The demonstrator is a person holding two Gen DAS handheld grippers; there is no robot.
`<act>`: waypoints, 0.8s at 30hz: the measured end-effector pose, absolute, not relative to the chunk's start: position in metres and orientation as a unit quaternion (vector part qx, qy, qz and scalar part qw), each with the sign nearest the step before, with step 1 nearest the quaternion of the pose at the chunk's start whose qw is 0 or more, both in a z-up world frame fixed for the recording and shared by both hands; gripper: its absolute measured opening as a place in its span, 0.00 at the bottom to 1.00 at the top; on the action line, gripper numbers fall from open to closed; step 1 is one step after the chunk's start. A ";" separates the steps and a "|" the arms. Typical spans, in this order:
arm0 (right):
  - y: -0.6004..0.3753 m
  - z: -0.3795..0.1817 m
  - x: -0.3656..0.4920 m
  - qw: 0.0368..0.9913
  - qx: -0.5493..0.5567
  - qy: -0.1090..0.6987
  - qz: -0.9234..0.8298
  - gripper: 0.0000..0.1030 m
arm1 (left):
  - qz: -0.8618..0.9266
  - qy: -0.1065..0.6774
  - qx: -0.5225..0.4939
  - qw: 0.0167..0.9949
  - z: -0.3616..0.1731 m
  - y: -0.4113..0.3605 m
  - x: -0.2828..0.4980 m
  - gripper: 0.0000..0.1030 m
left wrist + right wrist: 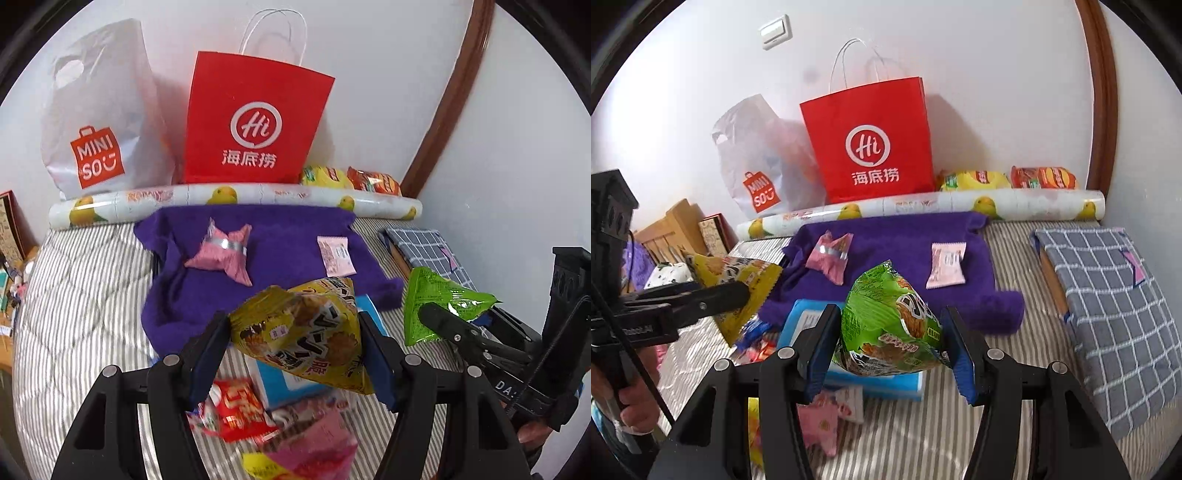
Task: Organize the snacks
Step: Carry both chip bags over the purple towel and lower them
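Note:
My left gripper (pixel 295 328) is shut on a yellow snack bag (pixel 306 332) and holds it above the striped bed; the bag also shows in the right wrist view (pixel 738 291). My right gripper (pixel 890 332) is shut on a green snack bag (pixel 886 321), seen too in the left wrist view (pixel 436 306). A purple towel (pixel 284 254) lies ahead with two pink packets on it, one crumpled (pixel 225 254) and one flat (pixel 334 254). A red paper bag (pixel 255 122) and a white MINISO bag (pixel 99 118) stand against the wall.
A loose pile of snacks (pixel 258 417) and a blue box (pixel 871 380) lie below the grippers. A lemon-print roll (pixel 236 201) runs along the wall, with yellow and orange packs (pixel 351 179) behind it. A checked cloth bundle (pixel 1108 302) lies at the right.

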State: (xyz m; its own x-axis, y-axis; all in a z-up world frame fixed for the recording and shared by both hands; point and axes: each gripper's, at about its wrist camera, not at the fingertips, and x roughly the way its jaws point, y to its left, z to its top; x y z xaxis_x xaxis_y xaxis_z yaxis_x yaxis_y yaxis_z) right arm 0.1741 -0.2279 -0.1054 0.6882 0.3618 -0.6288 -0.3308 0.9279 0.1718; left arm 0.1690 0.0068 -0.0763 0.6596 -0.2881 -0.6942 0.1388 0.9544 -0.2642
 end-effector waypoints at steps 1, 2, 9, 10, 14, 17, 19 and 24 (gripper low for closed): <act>-0.227 -0.105 0.180 0.919 0.021 0.347 0.186 0.54 | -0.117 0.394 -0.094 0.907 -0.075 0.008 0.172 0.65; -0.226 -0.104 0.185 0.919 0.021 0.347 0.185 0.54 | -0.115 0.392 -0.091 0.908 -0.073 0.009 0.177 0.65; -0.219 -0.094 0.217 0.922 0.031 0.339 0.186 0.54 | -0.106 0.389 -0.084 0.911 -0.070 0.016 0.201 0.65; -0.219 -0.094 0.220 0.922 0.033 0.339 0.186 0.54 | -0.105 0.390 -0.084 0.911 -0.071 0.017 0.204 0.65; -0.214 -0.095 0.235 0.920 0.044 0.341 0.186 0.54 | -0.099 0.395 -0.091 0.909 -0.077 0.024 0.219 0.65; -0.209 -0.099 0.247 0.920 0.043 0.344 0.184 0.54 | -0.098 0.403 -0.099 0.905 -0.086 0.030 0.230 0.65; -0.206 -0.102 0.256 0.920 0.039 0.346 0.181 0.54 | -0.096 0.407 -0.103 0.903 -0.092 0.033 0.237 0.65; -0.202 -0.110 0.278 0.918 0.042 0.352 0.176 0.54 | -0.088 0.423 -0.110 0.895 -0.107 0.038 0.255 0.65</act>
